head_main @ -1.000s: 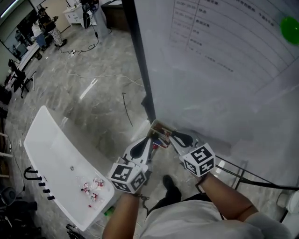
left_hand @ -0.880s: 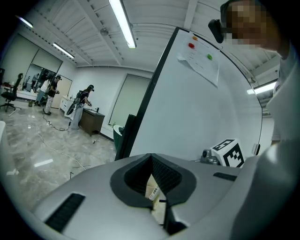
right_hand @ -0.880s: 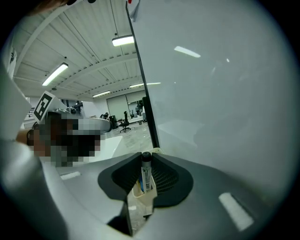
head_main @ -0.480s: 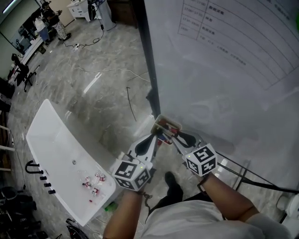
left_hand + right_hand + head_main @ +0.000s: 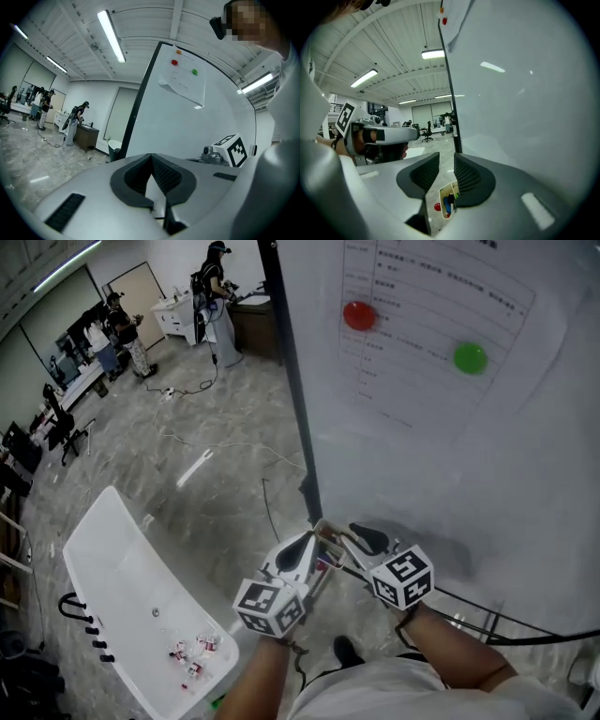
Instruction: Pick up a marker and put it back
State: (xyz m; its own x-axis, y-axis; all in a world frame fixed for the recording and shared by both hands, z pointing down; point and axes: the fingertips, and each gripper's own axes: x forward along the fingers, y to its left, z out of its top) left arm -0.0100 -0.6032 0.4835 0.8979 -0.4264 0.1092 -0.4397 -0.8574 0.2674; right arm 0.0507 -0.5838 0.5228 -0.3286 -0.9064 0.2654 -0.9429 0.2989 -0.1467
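— Left gripper [image 5: 151,158]?
— Clenched, its tips meeting on nothing.
— And the right gripper [image 5: 446,157]?
— Jaws just opened, apart and empty (the marker [image 5: 446,203] lies below them in its tray [image 5: 441,197], beside the whiteboard [image 5: 525,117]).

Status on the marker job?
Left gripper shut, empty. Right gripper just opened, nothing between jaws. Markers sit in tray below. Nothing blocking.

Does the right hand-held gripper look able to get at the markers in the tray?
Probably yes. The right hand-held gripper has just been opening its jaws, which stand apart and empty, and the markers lie in the tray just below them with nothing between.
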